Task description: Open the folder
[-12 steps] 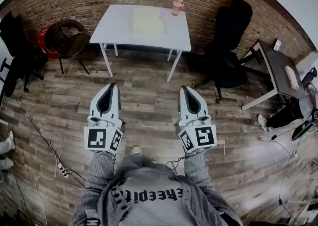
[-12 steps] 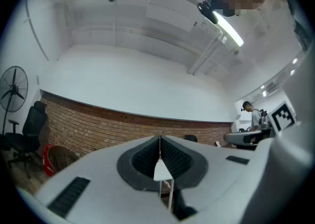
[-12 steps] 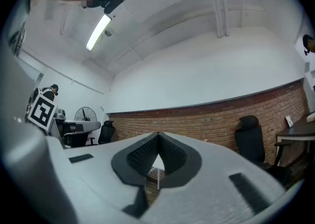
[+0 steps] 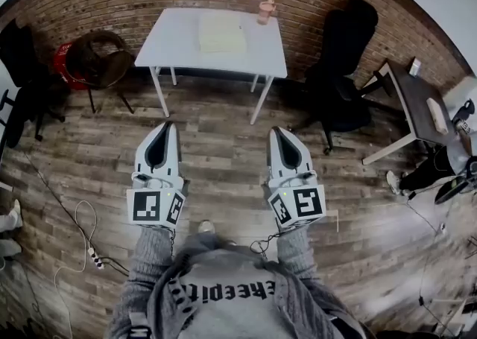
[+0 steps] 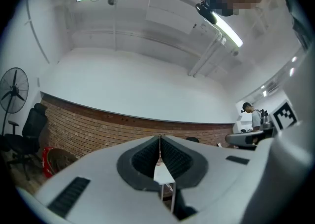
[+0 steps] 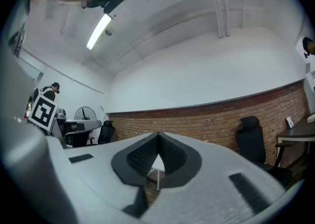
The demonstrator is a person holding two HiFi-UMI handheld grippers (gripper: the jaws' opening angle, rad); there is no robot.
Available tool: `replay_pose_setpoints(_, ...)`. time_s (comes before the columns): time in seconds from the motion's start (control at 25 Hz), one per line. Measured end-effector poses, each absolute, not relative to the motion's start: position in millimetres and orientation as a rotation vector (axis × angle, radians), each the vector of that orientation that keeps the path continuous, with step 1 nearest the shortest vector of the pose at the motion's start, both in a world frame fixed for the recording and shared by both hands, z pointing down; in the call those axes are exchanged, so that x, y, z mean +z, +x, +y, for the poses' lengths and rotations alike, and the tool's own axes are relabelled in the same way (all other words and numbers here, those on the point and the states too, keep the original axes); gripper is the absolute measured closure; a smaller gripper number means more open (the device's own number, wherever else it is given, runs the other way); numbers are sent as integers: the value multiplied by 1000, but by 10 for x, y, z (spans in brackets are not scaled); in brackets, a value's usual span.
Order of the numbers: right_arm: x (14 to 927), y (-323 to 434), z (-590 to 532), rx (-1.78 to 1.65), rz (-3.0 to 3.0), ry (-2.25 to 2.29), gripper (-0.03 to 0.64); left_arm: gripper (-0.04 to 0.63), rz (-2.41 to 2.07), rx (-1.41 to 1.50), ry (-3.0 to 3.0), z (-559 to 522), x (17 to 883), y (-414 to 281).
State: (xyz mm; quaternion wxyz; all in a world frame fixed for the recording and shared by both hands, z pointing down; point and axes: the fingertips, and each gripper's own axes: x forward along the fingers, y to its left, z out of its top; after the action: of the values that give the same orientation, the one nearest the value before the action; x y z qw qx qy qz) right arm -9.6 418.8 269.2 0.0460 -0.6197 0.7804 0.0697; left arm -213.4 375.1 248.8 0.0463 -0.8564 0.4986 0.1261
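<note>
A pale yellow folder (image 4: pixel 221 33) lies flat on the white table (image 4: pixel 179 39) against the brick wall, far ahead of both grippers. My left gripper (image 4: pixel 171 126) and right gripper (image 4: pixel 274 130) are held side by side over the wooden floor, well short of the table. Both are shut with nothing between the jaws. In the left gripper view the jaw tips (image 5: pixel 160 137) meet, and a slice of the white table (image 5: pixel 162 174) shows through the gap below them. In the right gripper view the tips (image 6: pixel 158 133) meet too.
A pink cup (image 4: pixel 266 10) stands at the table's back right corner. A black office chair (image 4: pixel 339 77) is right of the table, a round chair (image 4: pixel 100 58) and red object to its left. A dark desk (image 4: pixel 421 103) stands at the right; cables and a power strip (image 4: pixel 95 256) lie on the floor.
</note>
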Motion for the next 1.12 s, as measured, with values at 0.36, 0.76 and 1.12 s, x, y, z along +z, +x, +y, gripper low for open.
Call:
replay_pose_setpoints(0.36,2691,-159,3916,226,2348,-1886,612,584,1503,356,-2563,3493,2521,-2216)
replay_pose_setpoints(0.76,2716,-265,3601,229,2314,-1924,612,584,1534,384,-2581,3086,2576,-2463)
replay_pose_setpoints(1.12,2823,-142,3255,190,2306,-1946,612,584,1515,358,-2611,2733,2675,-2336)
